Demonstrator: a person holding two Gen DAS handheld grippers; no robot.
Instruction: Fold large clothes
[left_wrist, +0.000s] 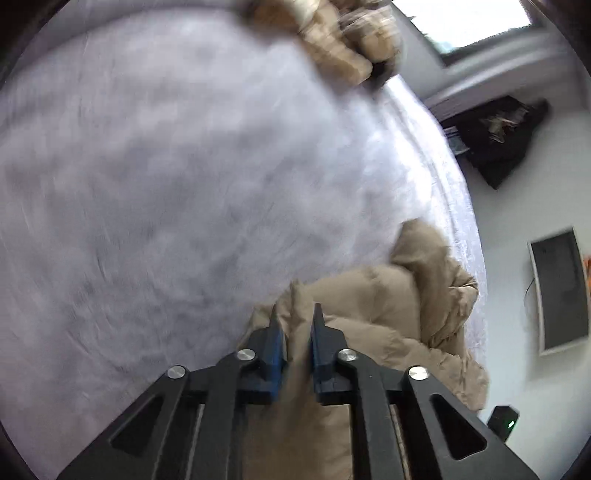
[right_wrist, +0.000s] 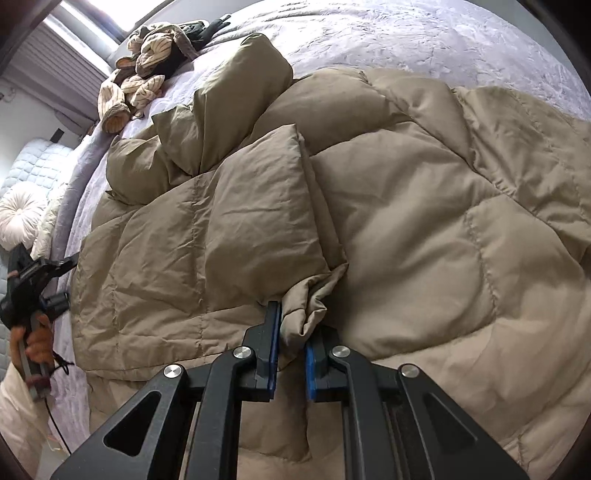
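A large tan quilted down coat (right_wrist: 369, 206) lies spread over the lavender bedspread (right_wrist: 406, 33). My right gripper (right_wrist: 291, 328) is shut on a bunched edge of the coat near its middle front. In the left wrist view, my left gripper (left_wrist: 297, 314) is shut on a fold of the same tan coat (left_wrist: 388, 306), with fabric pinched between the blue pads. The left gripper also shows in the right wrist view (right_wrist: 33, 280) at the far left, held by a hand beside the coat's edge. The left wrist view is blurred.
A pile of cream striped and dark clothes (right_wrist: 155, 55) lies at the far end of the bed; it also shows in the left wrist view (left_wrist: 340, 40). A round white cushion (right_wrist: 18, 218) sits left of the bed. A dark bag (left_wrist: 498, 136) and a framed panel (left_wrist: 561, 291) are by the wall.
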